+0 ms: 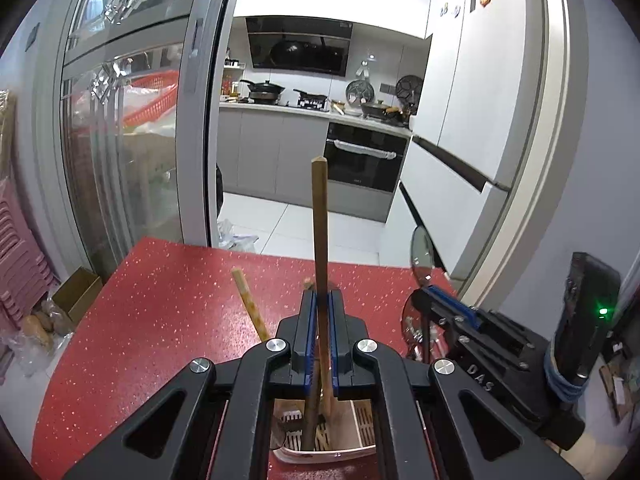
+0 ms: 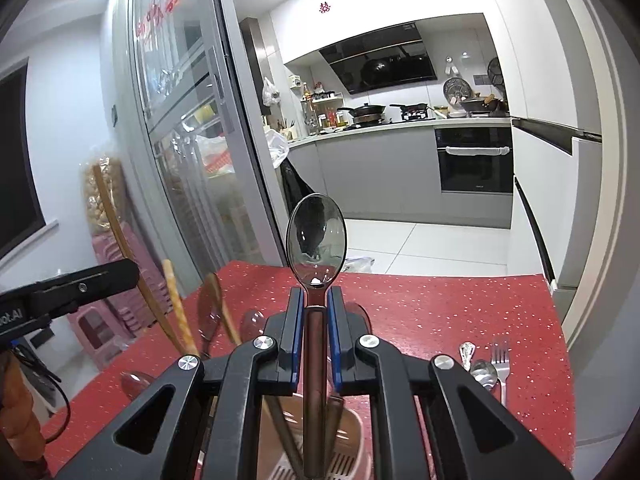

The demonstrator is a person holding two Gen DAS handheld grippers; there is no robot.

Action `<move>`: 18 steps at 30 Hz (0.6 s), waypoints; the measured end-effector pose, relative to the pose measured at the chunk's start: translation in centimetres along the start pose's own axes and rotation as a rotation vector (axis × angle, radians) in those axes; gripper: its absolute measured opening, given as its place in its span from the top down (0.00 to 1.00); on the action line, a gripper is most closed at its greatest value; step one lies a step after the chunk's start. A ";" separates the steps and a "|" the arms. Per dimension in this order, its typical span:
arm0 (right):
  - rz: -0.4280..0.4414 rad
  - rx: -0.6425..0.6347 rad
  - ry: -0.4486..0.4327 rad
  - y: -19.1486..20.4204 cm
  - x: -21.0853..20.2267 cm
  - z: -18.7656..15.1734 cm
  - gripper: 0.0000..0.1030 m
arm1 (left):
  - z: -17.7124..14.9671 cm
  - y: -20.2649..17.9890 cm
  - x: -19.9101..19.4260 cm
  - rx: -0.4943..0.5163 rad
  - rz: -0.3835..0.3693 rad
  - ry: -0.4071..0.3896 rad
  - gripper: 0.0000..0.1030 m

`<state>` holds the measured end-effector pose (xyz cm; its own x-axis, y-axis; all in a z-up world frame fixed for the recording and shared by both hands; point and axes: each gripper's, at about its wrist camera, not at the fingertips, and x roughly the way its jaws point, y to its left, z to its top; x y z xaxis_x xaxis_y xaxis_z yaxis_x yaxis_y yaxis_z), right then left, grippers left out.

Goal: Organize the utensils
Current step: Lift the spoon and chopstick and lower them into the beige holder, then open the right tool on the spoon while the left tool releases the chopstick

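My left gripper (image 1: 320, 294) is shut on a long brown wooden handle (image 1: 319, 220) that stands upright, its lower end inside a pink slotted utensil holder (image 1: 362, 426) directly below. A pale wooden handle (image 1: 250, 306) leans out of the same holder to the left. My right gripper (image 2: 316, 294) is shut on the dark handle of a metal spoon (image 2: 316, 236), bowl up, over the pink holder (image 2: 352, 436). Each gripper shows in the other's view: the right gripper (image 1: 428, 290) to the right, the left gripper (image 2: 120, 274) to the left.
The holder stands on a red speckled table (image 2: 440, 312). A fork (image 2: 500, 360), a small spoon (image 2: 485, 372) and an ornate metal handle (image 2: 466, 354) lie on it to the right. Several wooden utensils (image 2: 178, 312) lean from the holder. Beyond the table's far edge is a kitchen doorway.
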<state>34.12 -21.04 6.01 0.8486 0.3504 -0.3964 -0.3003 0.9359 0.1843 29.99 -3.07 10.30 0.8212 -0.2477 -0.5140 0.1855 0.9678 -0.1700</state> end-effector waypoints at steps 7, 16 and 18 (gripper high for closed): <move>-0.029 -0.036 -0.074 -0.1 -0.4 -1.4 0.88 | -1.6 -0.1 1.7 -0.002 0.016 0.034 0.71; -0.031 -0.079 -0.079 0.0 -0.6 -3.7 0.88 | -3.5 -0.9 2.5 0.045 0.052 0.060 0.71; -0.032 -0.072 -0.058 -0.3 -0.7 -4.1 0.88 | -3.9 -1.1 2.6 0.060 0.058 0.060 0.70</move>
<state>31.77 -21.38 2.53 0.8815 0.3191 -0.3480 -0.3012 0.9476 0.1060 29.78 -4.98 5.88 0.7980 -0.1913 -0.5714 0.1720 0.9811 -0.0883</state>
